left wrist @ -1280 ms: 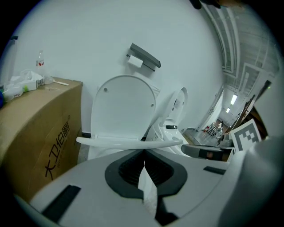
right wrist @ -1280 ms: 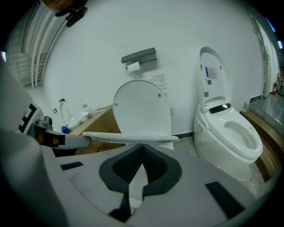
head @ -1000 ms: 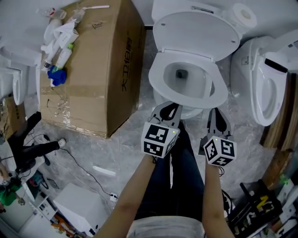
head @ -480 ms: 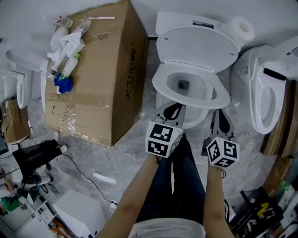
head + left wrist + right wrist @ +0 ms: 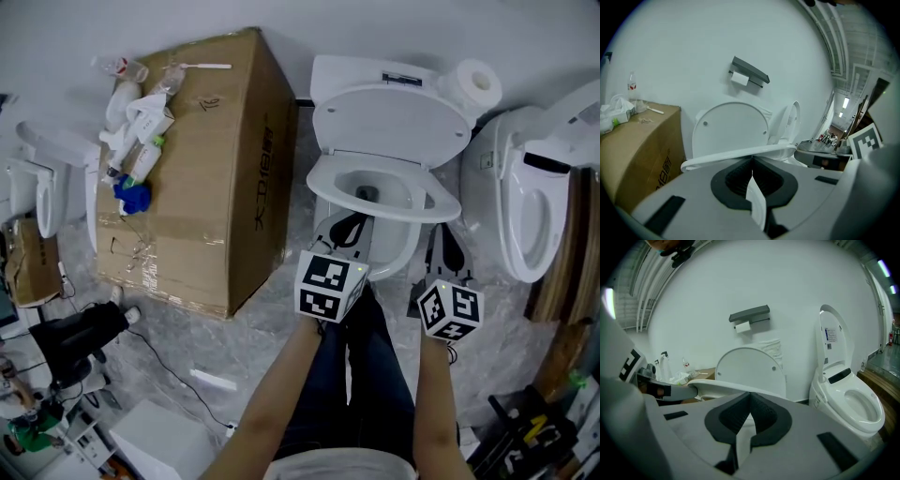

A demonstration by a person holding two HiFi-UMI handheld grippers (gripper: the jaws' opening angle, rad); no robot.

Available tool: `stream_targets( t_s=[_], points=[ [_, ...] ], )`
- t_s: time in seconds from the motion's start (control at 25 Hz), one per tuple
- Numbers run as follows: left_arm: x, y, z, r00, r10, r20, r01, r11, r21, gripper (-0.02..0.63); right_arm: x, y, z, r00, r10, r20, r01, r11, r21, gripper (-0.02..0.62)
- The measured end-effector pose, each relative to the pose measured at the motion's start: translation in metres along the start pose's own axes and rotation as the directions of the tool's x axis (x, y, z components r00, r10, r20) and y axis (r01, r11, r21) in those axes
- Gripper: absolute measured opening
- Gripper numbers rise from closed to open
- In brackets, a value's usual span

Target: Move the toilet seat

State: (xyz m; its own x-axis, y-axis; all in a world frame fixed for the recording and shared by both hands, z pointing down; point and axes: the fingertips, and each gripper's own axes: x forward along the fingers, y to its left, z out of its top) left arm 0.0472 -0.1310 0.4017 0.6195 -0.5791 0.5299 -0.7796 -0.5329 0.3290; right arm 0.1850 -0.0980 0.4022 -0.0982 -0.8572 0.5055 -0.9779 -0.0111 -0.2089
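- The toilet seat [image 5: 441,202], flat on the bowl [image 5: 394,251] a second ago, now tilts up.
- Left claw [image 5: 351,225] and right claw [image 5: 442,239] are fully closed and empty beneath its front edge, so lifting seems under way.

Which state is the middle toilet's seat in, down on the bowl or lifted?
Partly lifted: the seat tilts up off the bowl, whose front shows beneath it; the lid stands open behind.

Toilet [image 5: 394,246] centre. Cardboard box [image 5: 216,159] just left of it, bottles [image 5: 131,122] heaped on the box's far-left top; paper roll [image 5: 472,82] on the toilet's tank, right corner. Second toilet [image 5: 520,206] just right; left gripper [image 5: 349,225] and right gripper [image 5: 446,246] in front.
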Motion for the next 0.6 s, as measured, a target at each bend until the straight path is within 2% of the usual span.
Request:
stream_targets(
  t_s=[0.6],
  points=[
    [0.018,0.011,0.037,0.999,0.024,0.046,-0.024,1.000,0.006,0.017,0.026,-0.004,0.033,0.999,0.024,0.035,-0.024,1.000,-0.003,0.015]
  ],
)
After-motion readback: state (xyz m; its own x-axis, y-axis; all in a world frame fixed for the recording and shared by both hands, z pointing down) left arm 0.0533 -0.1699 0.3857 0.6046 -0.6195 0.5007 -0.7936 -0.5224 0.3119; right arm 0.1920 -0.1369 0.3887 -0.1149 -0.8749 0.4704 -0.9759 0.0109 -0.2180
